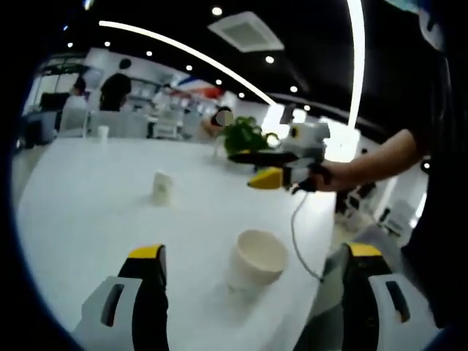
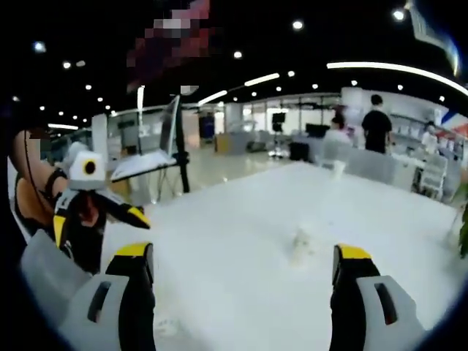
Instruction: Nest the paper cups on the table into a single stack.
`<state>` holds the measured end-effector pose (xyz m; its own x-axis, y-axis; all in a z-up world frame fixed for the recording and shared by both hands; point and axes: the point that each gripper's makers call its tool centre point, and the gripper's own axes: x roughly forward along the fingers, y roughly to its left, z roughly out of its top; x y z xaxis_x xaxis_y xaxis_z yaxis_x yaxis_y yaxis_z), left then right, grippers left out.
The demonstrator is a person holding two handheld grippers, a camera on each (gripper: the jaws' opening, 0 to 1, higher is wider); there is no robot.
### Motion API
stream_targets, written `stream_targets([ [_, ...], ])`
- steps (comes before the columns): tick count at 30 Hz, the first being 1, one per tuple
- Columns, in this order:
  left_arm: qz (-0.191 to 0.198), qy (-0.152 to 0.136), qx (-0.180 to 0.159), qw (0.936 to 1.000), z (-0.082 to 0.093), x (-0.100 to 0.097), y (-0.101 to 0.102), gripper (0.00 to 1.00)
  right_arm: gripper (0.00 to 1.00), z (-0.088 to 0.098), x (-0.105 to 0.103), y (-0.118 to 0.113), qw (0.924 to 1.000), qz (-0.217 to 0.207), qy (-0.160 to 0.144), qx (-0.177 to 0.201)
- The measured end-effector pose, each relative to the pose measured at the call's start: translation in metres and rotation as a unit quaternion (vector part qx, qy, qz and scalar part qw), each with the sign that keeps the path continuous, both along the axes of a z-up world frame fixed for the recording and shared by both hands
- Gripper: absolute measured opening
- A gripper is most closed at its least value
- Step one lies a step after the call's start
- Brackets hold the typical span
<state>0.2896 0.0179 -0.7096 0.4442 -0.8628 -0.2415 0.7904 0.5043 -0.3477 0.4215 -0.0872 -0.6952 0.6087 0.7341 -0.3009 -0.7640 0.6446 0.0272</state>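
Out on the left of the white tabletop point(image 1: 88, 212) a small paper cup point(image 1: 162, 188) stands upright, well apart from everything else; it looks slightly crumpled or patterned, though it is too soft in the left gripper view to say which. Nearer, a wider open-mouthed paper cup point(image 1: 256, 259) stands upright between the spread jaws of the left hand-held gripper point(image 1: 252, 274), not touching either jaw, so that gripper is wide and empty. Farther right, over the table edge near a potted plant point(image 1: 245, 137), the right hand-held gripper point(image 1: 257, 168) is held in a person's hand point(image 1: 325, 175); in its own view point(image 2: 245, 270) the jaws stand wide with nothing between them, and the small cup point(image 2: 301, 245) sits ahead, near the middle of the tabletop point(image 2: 241, 212). Another cup point(image 1: 102, 132) waits far off on the rim of the table. My guess is the step is a first pickup of the near cup. To do it well, I'd bring the left jaws down level to pinch the cup's wall below the rim, gently, since thin paper will buckle, and keep it upright so it can drop straight into or over its neighbour.
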Motion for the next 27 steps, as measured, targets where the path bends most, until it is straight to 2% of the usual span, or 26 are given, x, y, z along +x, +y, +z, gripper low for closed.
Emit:
stream_targets([
  [8, 0.007, 0.006, -0.002, 1.0000, -0.001, 0.002, 0.003, 0.98, 1.00, -0.012, 0.035, -0.002, 0.9983, -0.045, 0.018, 0.032],
  [11, 0.010, 0.010, -0.007, 0.9999, -0.002, 0.004, 0.004, 0.98, 1.00, -0.018, 0.051, -0.004, 0.9943, -0.076, 0.039, 0.064],
  [14, 0.013, 0.012, -0.008, 0.9998, -0.004, 0.007, 0.003, 0.98, 1.00, -0.026, 0.065, -0.005, 0.9916, -0.090, 0.052, 0.077],
  [17, 0.017, 0.018, -0.014, 0.9996, -0.005, 0.013, 0.002, 0.98, 1.00, -0.033, 0.077, -0.004, 0.9904, -0.099, 0.055, 0.079],
  [21, 0.021, 0.025, -0.018, 0.9993, -0.006, 0.017, 0.002, 0.98, 1.00, -0.046, 0.095, -0.002, 0.9911, -0.103, 0.056, 0.063],
  [27, 0.022, 0.026, -0.018, 0.9993, -0.007, 0.019, 0.001, 0.98, 1.00, -0.061, 0.118, -0.002, 0.9922, -0.111, 0.043, 0.039],
])
